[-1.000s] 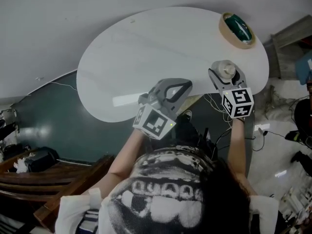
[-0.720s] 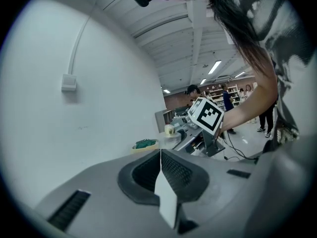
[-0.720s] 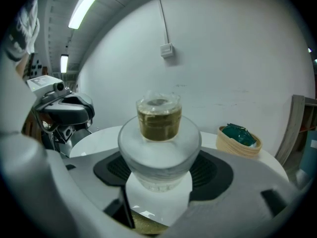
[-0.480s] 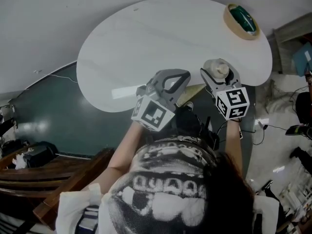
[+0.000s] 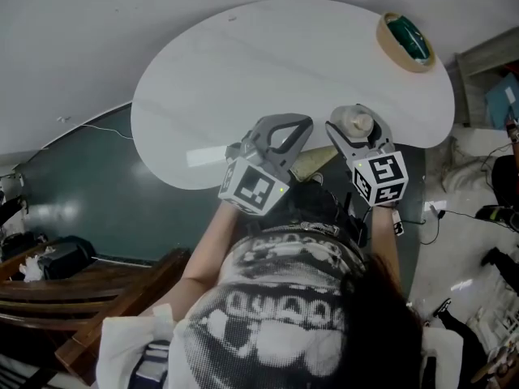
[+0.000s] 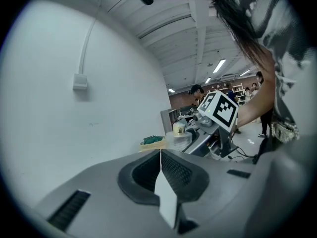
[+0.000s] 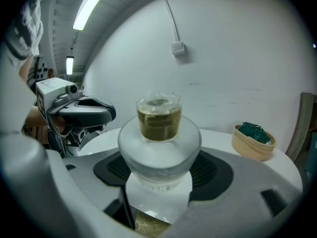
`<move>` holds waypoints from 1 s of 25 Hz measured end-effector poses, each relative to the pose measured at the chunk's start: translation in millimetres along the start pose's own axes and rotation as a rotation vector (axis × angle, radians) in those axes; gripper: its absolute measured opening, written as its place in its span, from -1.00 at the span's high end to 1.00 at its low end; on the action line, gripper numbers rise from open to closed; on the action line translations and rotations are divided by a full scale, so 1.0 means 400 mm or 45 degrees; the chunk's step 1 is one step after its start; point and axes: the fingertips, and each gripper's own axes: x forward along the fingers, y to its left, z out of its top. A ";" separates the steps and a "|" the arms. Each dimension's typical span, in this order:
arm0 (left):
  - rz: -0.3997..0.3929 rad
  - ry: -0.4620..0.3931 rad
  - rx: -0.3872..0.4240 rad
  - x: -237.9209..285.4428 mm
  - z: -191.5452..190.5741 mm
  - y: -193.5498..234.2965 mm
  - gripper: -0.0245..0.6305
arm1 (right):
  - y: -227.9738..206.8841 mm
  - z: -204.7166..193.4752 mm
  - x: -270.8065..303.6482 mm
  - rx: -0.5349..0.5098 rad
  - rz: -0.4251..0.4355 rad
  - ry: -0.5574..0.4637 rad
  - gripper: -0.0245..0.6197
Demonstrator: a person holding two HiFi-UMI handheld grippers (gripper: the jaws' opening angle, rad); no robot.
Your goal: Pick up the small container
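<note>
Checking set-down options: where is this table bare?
The table is bare at left and middle, from its left rim to the basket. Crowded: the near right edge, where the right claw grips the small container beside the shut left claw.

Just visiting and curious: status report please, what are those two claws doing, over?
Right gripper clamped on small container. Left gripper shut, empty, alongside. Basket off at the far side of the table, nothing in the way.
</note>
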 end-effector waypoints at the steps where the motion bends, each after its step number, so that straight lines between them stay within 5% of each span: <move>1: 0.003 0.001 0.000 0.000 -0.005 0.003 0.91 | 0.002 0.001 0.003 -0.001 0.002 0.000 -0.08; 25: -0.083 0.031 0.024 0.003 -0.022 -0.024 0.91 | 0.001 -0.028 0.039 -0.022 0.005 0.029 -0.08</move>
